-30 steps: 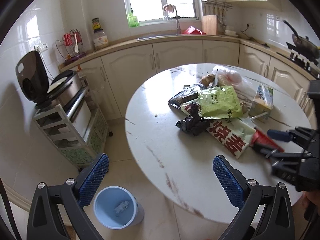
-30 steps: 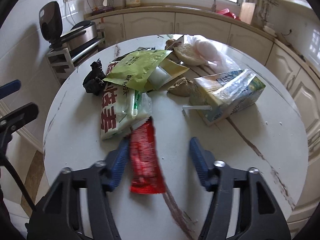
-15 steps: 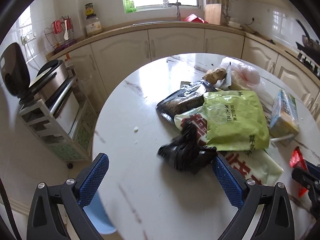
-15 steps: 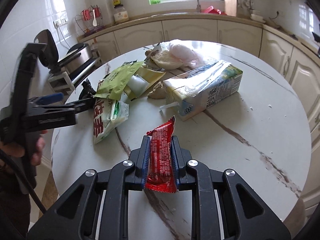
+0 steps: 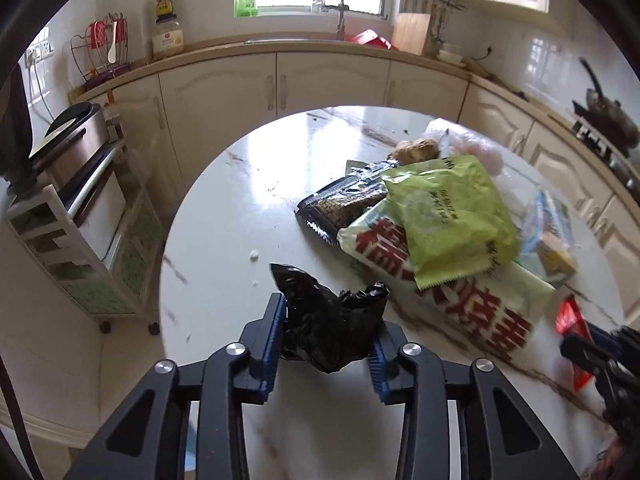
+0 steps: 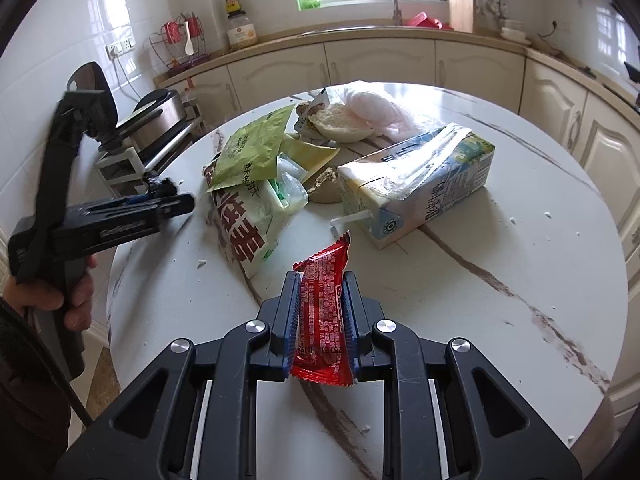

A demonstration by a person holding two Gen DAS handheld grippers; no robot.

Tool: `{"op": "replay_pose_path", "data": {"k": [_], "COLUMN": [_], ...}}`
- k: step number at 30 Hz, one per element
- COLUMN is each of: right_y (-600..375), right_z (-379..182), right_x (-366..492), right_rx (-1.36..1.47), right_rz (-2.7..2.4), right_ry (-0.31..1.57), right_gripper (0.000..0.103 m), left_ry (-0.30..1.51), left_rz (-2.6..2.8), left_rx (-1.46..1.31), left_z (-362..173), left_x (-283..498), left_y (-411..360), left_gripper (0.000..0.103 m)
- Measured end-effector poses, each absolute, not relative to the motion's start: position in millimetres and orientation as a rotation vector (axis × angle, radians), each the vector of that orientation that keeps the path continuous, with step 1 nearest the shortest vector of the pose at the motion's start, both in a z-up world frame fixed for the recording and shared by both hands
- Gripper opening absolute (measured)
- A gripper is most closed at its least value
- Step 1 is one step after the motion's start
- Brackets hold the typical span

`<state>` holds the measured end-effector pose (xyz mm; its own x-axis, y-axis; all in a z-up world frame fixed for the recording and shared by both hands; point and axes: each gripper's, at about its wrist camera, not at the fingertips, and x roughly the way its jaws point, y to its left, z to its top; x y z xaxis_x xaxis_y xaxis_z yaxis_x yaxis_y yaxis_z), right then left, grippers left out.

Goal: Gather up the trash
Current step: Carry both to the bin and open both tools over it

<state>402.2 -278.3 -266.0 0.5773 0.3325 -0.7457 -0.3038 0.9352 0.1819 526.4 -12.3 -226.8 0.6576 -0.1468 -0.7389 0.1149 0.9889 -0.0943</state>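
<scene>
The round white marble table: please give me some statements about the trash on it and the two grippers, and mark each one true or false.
1. The left gripper has the crumpled black plastic bag between its blue pads. True; its jaws have just been closing on it.
2. The right gripper is open and empty. False; it is shut on the red foil snack wrapper.
3. The light green snack pouch lies on top of the white bag with big red characters. True.
4. The milk carton with a white straw stands upright. False; it lies on its side on the round white marble table.
5. The carton sits under the green pouch. False; they lie apart.
</scene>
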Motion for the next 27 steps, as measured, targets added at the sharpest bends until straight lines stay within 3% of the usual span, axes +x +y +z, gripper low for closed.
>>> {"op": "replay_pose_path", "data": {"k": [17, 27], "right_y": [-180, -16], "right_z": [-193, -221], "right_x": [352, 341], "right_rx": [-0.043, -0.118], "right_rz": [0.48, 0.797], "right_ry": [0.735, 0.779], "right_gripper": [0.019, 0.019], "left_ry": [0.708, 0.783], "left_rz": [-0.197, -0.01], "left_rx": [-0.137, -0.237], "left_z": [-180, -215], "left_x": [391, 326], "left_y": [81, 202], "left_gripper": [0.032, 0.031]}}
